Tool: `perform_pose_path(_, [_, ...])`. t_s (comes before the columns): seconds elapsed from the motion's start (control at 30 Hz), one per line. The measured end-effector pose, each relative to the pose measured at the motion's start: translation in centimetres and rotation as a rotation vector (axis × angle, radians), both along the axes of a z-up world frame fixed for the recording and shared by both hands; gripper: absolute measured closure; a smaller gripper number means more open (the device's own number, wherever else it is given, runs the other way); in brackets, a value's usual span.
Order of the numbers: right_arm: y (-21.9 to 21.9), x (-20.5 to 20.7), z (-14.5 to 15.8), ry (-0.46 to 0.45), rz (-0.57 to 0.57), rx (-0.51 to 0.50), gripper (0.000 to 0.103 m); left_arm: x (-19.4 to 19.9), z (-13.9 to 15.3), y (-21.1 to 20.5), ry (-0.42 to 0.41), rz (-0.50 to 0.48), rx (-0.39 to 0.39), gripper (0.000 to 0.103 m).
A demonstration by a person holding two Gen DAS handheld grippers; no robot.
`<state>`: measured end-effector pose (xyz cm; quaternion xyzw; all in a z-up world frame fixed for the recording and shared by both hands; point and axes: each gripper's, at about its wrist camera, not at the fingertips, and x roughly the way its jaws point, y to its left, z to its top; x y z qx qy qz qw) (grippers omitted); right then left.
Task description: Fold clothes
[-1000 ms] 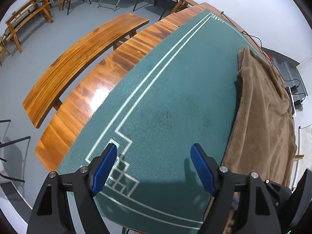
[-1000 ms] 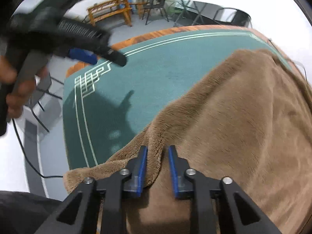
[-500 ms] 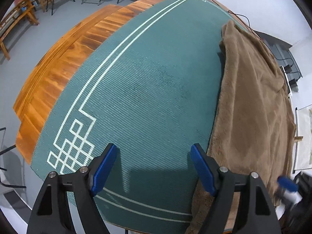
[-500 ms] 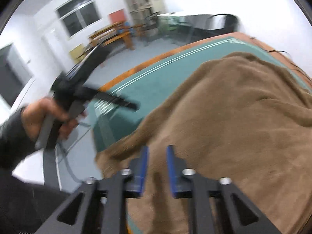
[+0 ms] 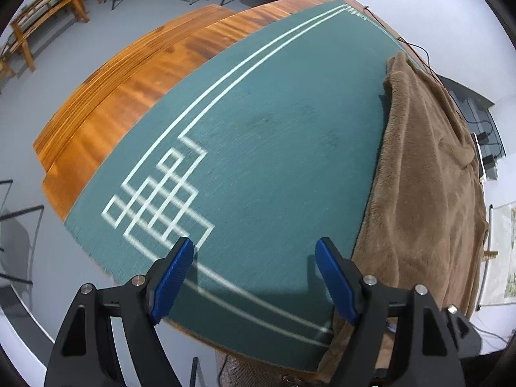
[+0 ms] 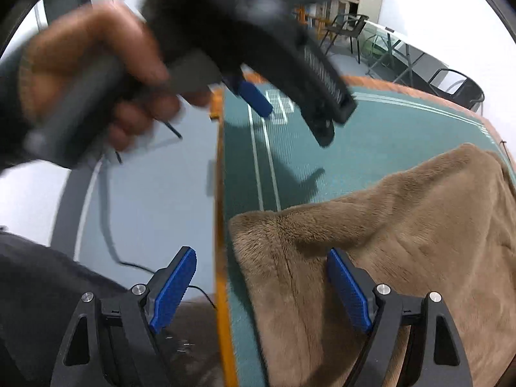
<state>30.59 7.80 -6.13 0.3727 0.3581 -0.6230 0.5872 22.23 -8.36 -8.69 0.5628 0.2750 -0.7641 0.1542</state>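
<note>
Opening right claw (image 6: 261,283), brown garment (image 6: 403,242) released, unlabelled

No text, label, brand or number can be read in either view. The white lines on the green mat (image 5: 274,148) form only a geometric pattern, and the wall poster (image 5: 504,251) at three o'clock is too small to read.

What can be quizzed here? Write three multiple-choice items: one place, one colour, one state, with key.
1. In the left wrist view, the brown garment lies on which part of the green mat? A left B right C middle
2. The pads of the left gripper are: A blue B red C white
3. It is: A shut on the garment B shut on the mat C open, empty
Key: B, the garment covers the mat's right edge; A, both pads show blue; C, its jaws stand apart over bare mat.
</note>
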Motion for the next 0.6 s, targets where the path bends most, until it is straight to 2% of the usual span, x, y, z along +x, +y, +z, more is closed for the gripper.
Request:
perform_pose_path(0.03, [-0.4, -0.1, -0.6, 0.004, -0.003, 0.013, 0.036, 0.3, 0.0, -0.1, 0.001, 0.008, 0.001, 0.022])
perform_pose_path(0.13, [-0.3, -1.6, -0.8, -0.034, -0.065, 0.010, 0.066, 1.1, 0.2, 0.3, -0.002, 0.019, -0.005, 0.022])
perform_pose_path(0.23, [0.7, -3.2, 0.5, -0.088, -0.136, -0.031, 0.078, 1.3, 0.4, 0.5, -0.006, 0.011, -0.016, 0.022])
perform_pose_path(0.3, [1.9, -4.0, 2.3, -0.118, -0.177, -0.090, 0.079, 1.0, 0.6, 0.7, 0.000, 0.005, -0.017, 0.022])
perform_pose_path(0.4, [4.0, -5.1, 5.3, -0.113, -0.233, -0.174, 0.079, 0.6, 0.8, 1.0, 0.015, -0.008, -0.014, 0.022])
perform_pose_path(0.6, [11.0, -9.7, 11.3, -0.080, -0.471, -0.339, 0.079, -1.0, 0.7, 2.0, 0.016, -0.048, -0.009, 0.022])
